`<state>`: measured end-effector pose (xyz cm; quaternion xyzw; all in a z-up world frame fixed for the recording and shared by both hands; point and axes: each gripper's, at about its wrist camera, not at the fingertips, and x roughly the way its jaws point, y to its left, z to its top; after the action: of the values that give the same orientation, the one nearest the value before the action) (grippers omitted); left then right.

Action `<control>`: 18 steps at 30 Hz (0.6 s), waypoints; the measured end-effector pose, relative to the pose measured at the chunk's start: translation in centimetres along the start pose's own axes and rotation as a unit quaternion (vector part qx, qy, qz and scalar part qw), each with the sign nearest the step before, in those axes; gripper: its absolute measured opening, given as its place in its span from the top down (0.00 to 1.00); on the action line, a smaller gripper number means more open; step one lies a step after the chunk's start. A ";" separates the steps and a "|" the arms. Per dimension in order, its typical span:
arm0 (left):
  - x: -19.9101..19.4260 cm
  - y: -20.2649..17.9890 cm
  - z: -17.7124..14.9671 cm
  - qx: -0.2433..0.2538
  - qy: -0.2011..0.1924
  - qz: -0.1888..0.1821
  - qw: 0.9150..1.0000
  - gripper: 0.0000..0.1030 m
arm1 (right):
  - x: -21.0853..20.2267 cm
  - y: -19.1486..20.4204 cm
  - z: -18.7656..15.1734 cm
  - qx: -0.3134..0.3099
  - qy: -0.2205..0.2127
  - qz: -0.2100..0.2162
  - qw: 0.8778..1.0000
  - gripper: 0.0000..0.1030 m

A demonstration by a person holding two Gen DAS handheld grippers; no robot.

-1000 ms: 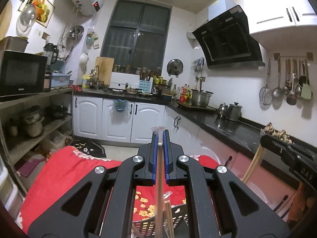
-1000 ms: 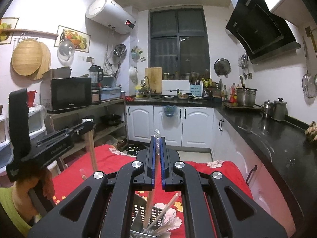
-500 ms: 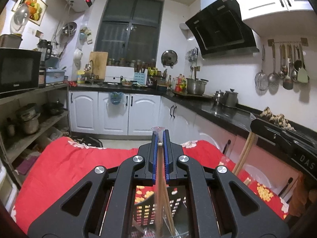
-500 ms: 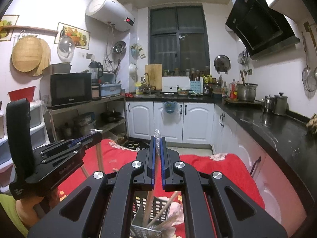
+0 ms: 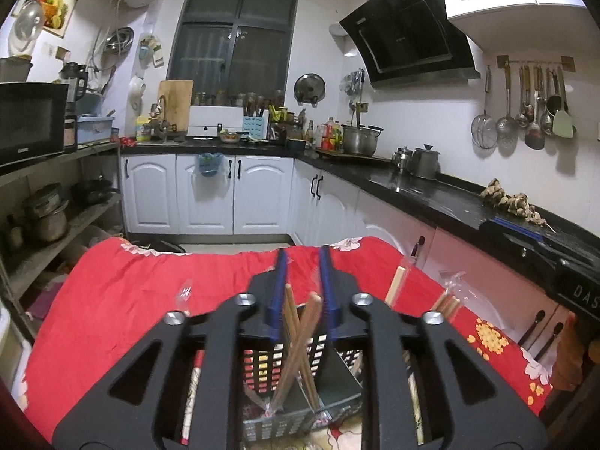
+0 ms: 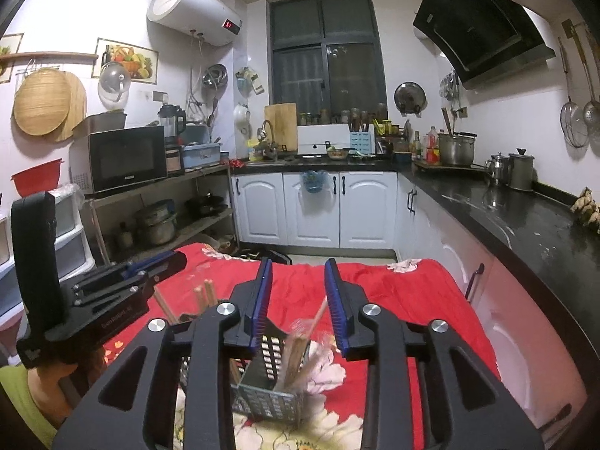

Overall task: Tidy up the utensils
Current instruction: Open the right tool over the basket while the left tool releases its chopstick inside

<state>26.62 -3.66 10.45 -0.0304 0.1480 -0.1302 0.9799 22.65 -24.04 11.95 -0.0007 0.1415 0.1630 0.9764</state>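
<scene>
Left gripper (image 5: 302,292): jaws apart, holding nothing, above the basket.
Right gripper (image 6: 299,302): jaws wide, holding nothing.
Chopsticks (image 5: 300,341): leaning crossed inside the basket (image 5: 262,367).
Basket: stands on the red cloth (image 5: 123,300).

Two wrist views, both facing the kitchen's far window

Each looks along its own fingers, close above the black utensil basket (image 5: 300,386) (image 6: 270,382) on the red cloth (image 5: 123,292) (image 6: 412,300); both share it.

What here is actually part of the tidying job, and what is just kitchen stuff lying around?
Part of the job:
utensil basket
chopsticks
left gripper
right gripper

Just lying about:
microwave
steel pot
hanging ladles
</scene>
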 end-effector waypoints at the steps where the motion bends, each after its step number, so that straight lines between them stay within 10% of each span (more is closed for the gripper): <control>1: -0.1 0.0 0.0 0.000 0.003 -0.001 1.000 0.76 | -0.2 -0.1 -0.1 -0.001 0.001 -0.001 1.000 0.70; 18: -4.7 -0.6 0.2 -0.005 0.007 -0.025 1.000 0.11 | -3.5 -0.8 -1.9 0.005 0.008 -0.007 1.000 0.48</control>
<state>22.18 -2.96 12.01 -0.0383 0.1544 -0.1543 0.9751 19.21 -26.01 11.01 0.0018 0.1500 0.1555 0.9764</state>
